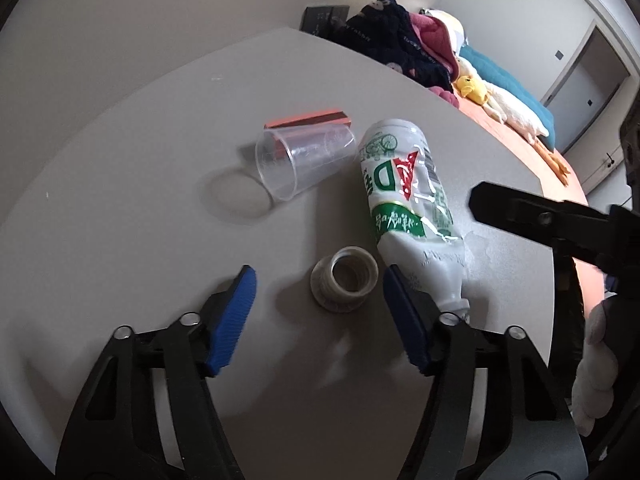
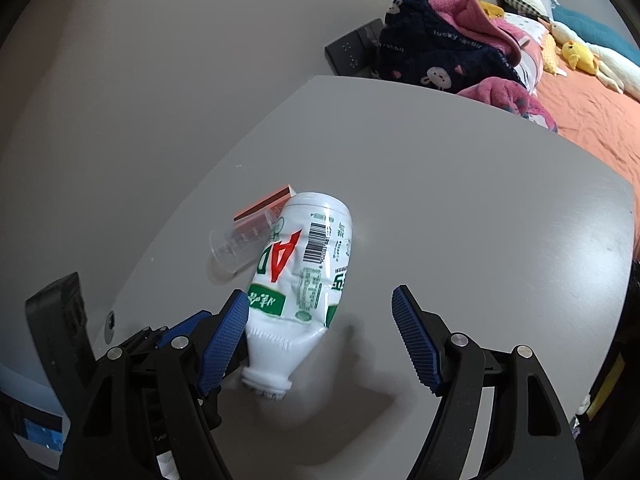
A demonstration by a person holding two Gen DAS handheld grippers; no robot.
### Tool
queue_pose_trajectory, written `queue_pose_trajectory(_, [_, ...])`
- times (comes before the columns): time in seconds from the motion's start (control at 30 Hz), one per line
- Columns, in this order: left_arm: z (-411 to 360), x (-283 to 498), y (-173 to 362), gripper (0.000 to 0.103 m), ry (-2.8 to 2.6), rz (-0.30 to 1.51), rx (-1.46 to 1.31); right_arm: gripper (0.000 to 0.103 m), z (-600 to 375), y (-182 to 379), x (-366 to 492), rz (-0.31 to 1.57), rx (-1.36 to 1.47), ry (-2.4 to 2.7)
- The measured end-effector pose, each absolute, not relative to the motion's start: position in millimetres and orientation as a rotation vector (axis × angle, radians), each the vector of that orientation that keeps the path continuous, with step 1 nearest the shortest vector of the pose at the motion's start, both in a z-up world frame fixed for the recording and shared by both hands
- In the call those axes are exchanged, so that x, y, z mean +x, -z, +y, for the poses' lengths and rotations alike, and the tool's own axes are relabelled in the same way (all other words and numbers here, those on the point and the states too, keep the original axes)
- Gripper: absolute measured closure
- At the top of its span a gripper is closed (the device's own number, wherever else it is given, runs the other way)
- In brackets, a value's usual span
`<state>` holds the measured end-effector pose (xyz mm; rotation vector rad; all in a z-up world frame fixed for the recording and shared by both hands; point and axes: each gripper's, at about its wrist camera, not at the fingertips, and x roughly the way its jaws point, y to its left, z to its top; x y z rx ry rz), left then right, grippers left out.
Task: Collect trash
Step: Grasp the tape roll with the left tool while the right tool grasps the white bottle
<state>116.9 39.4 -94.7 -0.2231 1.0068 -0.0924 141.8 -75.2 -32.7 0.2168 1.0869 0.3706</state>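
Observation:
A crushed white AD bottle (image 1: 408, 196) lies on its side on the grey table (image 1: 140, 160), neck toward me; it also shows in the right wrist view (image 2: 300, 272). A small grey bottle (image 1: 345, 280) stands upright with its open mouth up, between my left gripper's (image 1: 318, 316) open blue pads. A clear plastic cup (image 1: 304, 158) lies on its side, and a red flat box (image 1: 308, 119) lies behind it. My right gripper (image 2: 320, 332) is open around the white bottle's neck end, its left pad (image 2: 224, 340) close beside the bottle.
The right gripper's black finger (image 1: 536, 216) reaches in from the right in the left wrist view. A bed (image 2: 592, 120) with dark and pink clothes (image 2: 448, 52) and plush toys (image 2: 580, 56) lies past the table's far edge. A black box (image 2: 352, 52) sits by the wall.

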Motion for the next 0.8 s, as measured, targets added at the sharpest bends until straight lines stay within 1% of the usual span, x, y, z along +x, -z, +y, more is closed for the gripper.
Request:
queue_pose_trajectory(0.03, [39.0,117.7,94.7,0.046,0.097,1.004,-0.223,0.028,-73.9,35.2,145.1,1.091,0.214,-0.370])
queue_pose_trajectory(0.1, [39.6,118.8,94.7,0.055,0.113,0.995,-0.234,0.028,-70.3,38.7,148.5,1.098,0.212,-0.373])
queue_pose_trajectory(0.17, [40.7,120.2,95.2,0.068,0.126,0.992,-0.255,0.028,-67.8,41.4,151.7,1.101,0.209,-0.375])
queue_pose_trajectory(0.2, [42.1,120.1,95.6,0.070,0.125,0.988,-0.260,0.028,-65.5,43.3,153.4,1.104,0.206,-0.377])
queue_pose_trajectory(0.63, [61.9,113.7,93.2,0.071,0.063,0.970,-0.262,0.028,-44.9,62.7,168.4,1.127,0.188,-0.397])
queue_pose_trajectory(0.8, [67.9,111.5,93.0,0.071,0.053,0.969,-0.271,0.028,-29.1,67.1,167.4,1.100,0.095,-0.381])
